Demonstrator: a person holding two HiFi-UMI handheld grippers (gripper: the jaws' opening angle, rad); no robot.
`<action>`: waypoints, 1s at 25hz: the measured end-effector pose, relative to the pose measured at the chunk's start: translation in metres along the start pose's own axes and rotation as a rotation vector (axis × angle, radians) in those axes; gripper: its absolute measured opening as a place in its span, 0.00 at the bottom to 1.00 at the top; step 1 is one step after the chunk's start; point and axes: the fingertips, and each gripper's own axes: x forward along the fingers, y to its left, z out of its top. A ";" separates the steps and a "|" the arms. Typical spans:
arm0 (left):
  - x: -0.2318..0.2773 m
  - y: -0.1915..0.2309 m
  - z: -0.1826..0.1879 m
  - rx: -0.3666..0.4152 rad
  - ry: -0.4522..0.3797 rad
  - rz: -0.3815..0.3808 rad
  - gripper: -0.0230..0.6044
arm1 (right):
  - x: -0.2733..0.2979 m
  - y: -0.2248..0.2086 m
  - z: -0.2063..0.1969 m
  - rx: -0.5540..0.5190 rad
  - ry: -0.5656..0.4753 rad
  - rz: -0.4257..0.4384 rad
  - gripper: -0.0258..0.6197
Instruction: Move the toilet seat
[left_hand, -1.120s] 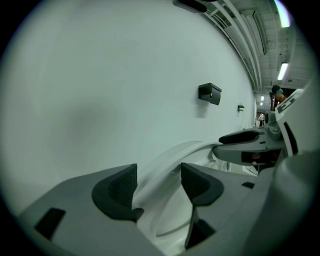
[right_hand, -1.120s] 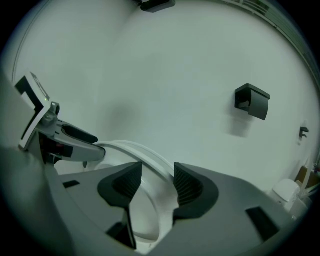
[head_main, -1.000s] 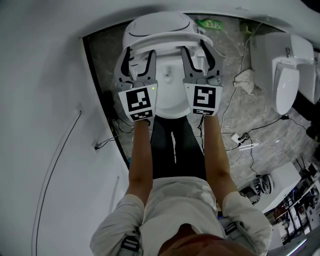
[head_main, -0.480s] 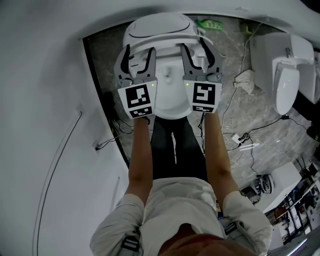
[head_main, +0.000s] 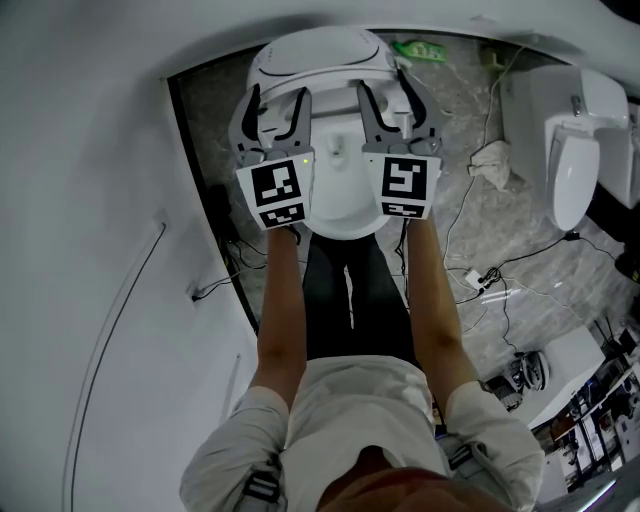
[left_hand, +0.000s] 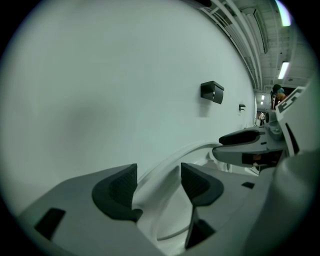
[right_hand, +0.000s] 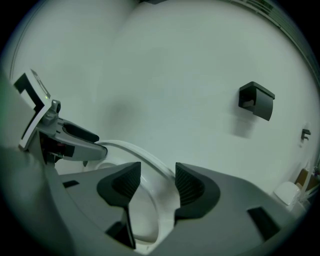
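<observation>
Head view, seat: the toilet seat (head_main: 335, 90) is up off the bowl at top centre, tilted back toward the lid (head_main: 320, 50), long axis running up and down the frame.
Head view, bowl: the toilet bowl (head_main: 340, 195) lies uncovered below it, plain white inside.
Head view, grippers: the left gripper (head_main: 277, 100) and right gripper (head_main: 390, 92) each straddle the seat ring, side by side.
Head view, right edge: a second toilet (head_main: 575, 140) stands there, with cables (head_main: 480, 270) on the floor.
Left gripper view, jaws: clamped on the seat rim (left_hand: 170, 160), which arcs up and right.
Right gripper view, jaws: they have just been opening; the rim (right_hand: 150, 160) runs between the pads, loose.
Right gripper view, wall: a black box (right_hand: 256, 100) sits upper right.
</observation>
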 end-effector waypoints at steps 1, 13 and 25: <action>0.000 -0.001 0.000 0.002 -0.001 -0.002 0.50 | -0.001 0.000 0.000 0.001 -0.001 -0.001 0.40; -0.021 -0.017 0.022 0.014 -0.069 -0.049 0.50 | -0.027 0.001 0.016 -0.016 -0.059 0.022 0.40; -0.057 -0.036 0.048 0.034 -0.177 -0.084 0.28 | -0.070 0.002 0.051 -0.013 -0.183 0.057 0.23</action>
